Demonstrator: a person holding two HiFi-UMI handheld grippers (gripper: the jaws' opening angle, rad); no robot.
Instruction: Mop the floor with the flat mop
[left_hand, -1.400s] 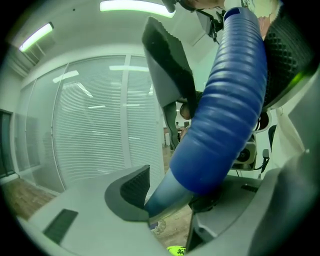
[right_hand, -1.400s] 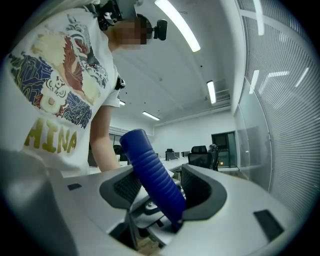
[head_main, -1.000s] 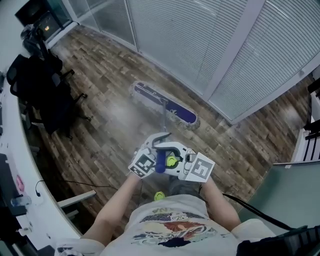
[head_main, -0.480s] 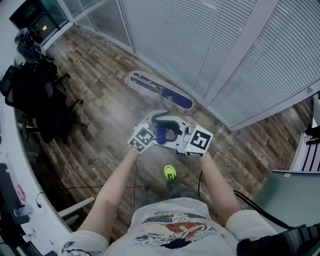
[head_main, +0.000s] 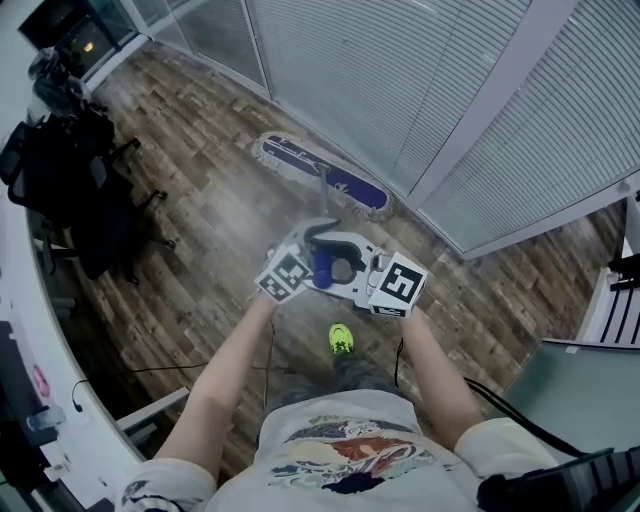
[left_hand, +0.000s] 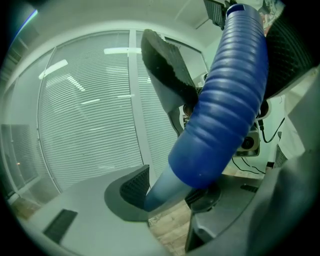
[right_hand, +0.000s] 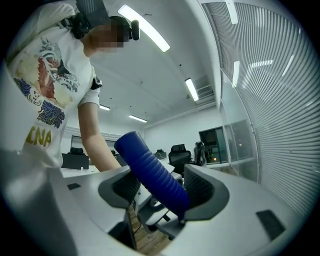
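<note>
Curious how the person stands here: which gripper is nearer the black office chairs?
Left. The left gripper, jaws just closed further on the mop handle, is on the side of the black chairs; the right gripper grips the same handle on the far side.

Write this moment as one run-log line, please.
mopping | left gripper: shut on mop handle | right gripper: shut on mop handle | mop head: flat on wood floor, near blinds
</note>
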